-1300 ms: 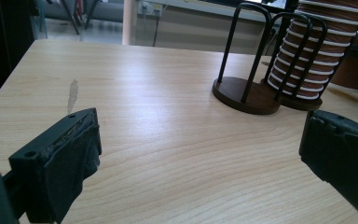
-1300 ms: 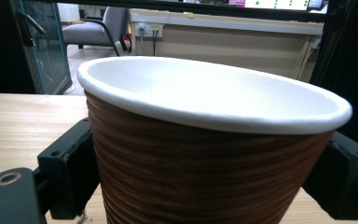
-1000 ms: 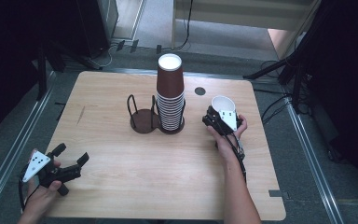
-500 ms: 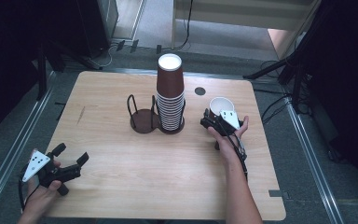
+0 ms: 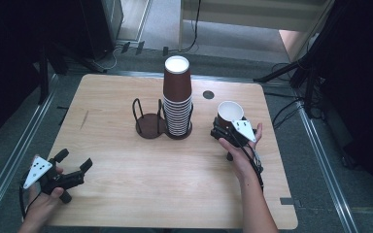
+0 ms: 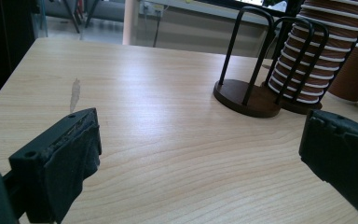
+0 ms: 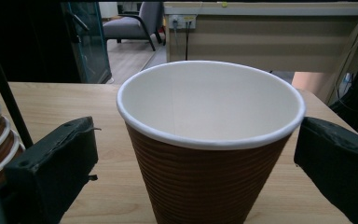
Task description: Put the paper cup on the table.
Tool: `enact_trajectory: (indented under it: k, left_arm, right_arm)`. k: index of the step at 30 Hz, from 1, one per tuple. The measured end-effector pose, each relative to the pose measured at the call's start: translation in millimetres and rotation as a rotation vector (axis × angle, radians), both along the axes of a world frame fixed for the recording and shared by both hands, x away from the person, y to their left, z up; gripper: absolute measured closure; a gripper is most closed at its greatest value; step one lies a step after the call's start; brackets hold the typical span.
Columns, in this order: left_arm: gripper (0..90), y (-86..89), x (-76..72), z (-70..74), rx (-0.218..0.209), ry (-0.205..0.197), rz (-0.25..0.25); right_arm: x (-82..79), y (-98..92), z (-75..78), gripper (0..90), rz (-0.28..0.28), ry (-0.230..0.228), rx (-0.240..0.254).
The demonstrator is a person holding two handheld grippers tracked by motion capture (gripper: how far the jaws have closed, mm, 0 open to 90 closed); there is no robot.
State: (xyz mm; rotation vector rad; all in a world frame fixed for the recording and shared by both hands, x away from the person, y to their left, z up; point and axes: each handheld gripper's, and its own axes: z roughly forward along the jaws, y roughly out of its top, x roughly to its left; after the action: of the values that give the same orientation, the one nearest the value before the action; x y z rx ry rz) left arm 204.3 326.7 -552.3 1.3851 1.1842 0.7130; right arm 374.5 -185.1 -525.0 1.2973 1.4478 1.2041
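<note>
Cup count: one loose brown paper cup standing upright on the desk, one inverted cup stack in a two-ring wire holder. Right hand-held gripper has just been opening; its jaws now flank the cup without touching, whereas earlier it carried the cup tilted. Left hand-held gripper rests wide, empty.

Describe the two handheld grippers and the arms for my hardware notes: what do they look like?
Both the left gripper and right gripper are black, each with two blocky jaws lined with dark pads and a pale triangular plate on top, dotted with small holes. A black cable trails from each. The forearms are bare; no sleeves or gloves show.
</note>
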Motion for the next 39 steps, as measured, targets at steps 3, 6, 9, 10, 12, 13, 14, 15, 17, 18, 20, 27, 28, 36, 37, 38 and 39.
enact_trajectory:
  k: [3,6,9,10,12,13,14,15,17,18,20,27,28,36,37,38,39]
  left_arm:
    - [0.0,-0.4,0.0,-0.2,0.002,0.001,-0.001]
    - [0.0,-0.2,0.0,-0.1,-0.001,0.003,-0.004]
    - [0.0,-0.3,0.2,-0.4,-0.001,0.005,-0.004]
    - [0.0,-0.7,0.4,-0.6,-0.002,0.005,-0.003]
    - [0.0,-1.0,0.5,-0.6,-0.003,0.004,-0.004]
    - [0.0,-1.1,0.5,-0.6,-0.002,0.004,-0.005]
    - [0.0,-1.0,0.4,-0.6,-0.001,0.005,-0.006]
    - [0.0,-0.9,0.4,-0.6,-0.003,0.005,-0.005]
    - [0.0,-0.7,0.4,-0.6,-0.003,0.006,-0.005]
    - [0.0,-0.7,0.4,-0.6,-0.004,0.008,-0.006]
    - [0.0,-1.1,0.5,-0.6,-0.005,0.009,-0.006]
    - [0.0,-0.5,0.4,-0.7,-0.004,0.012,-0.004]
    - [0.0,-0.4,0.5,-0.7,-0.005,0.013,-0.005]
    - [0.0,-0.2,0.7,-1.0,-0.004,0.018,-0.007]
    - [0.0,-0.2,0.8,-1.1,-0.003,0.018,-0.008]
    - [0.0,-0.2,0.8,-1.1,-0.004,0.018,-0.007]
    - [0.0,-0.1,0.7,-1.0,-0.005,0.018,-0.007]
  right_arm:
    - [-5.1,-3.7,1.8,0.0,0.002,-0.001,0.008]
    - [-9.5,-7.5,2.7,0.0,0.0,0.001,0.021]
    - [-16.8,-11.2,5.3,0.0,0.004,-0.004,0.05]
    - [-18.4,-12.2,5.6,0.0,0.006,-0.008,0.049]
    - [-22.8,-14.8,6.4,0.0,0.003,-0.014,0.051]
    - [-25.1,-16.4,7.1,0.0,0.0,-0.014,0.063]
    - [-27.2,-17.9,7.7,0.0,0.003,-0.017,0.07]
    - [-29.6,-19.2,8.5,0.0,0.004,-0.019,0.071]
    - [-34.5,-21.9,10.4,0.0,0.009,-0.03,0.066]
    - [-36.2,-22.7,11.2,0.0,0.011,-0.032,0.064]
    - [-40.3,-24.8,13.1,0.0,0.013,-0.037,0.065]
    - [-54.2,-31.7,17.0,0.0,0.023,-0.055,0.069]
    - [-56.3,-32.8,17.2,0.0,0.023,-0.055,0.069]
    - [-72.3,-40.2,18.8,0.0,0.024,-0.08,0.067]
    - [-74.5,-41.6,19.0,0.0,0.023,-0.082,0.068]
    - [-76.1,-42.9,18.8,0.0,0.022,-0.085,0.068]
    - [-77.4,-43.8,18.6,0.0,0.021,-0.084,0.071]
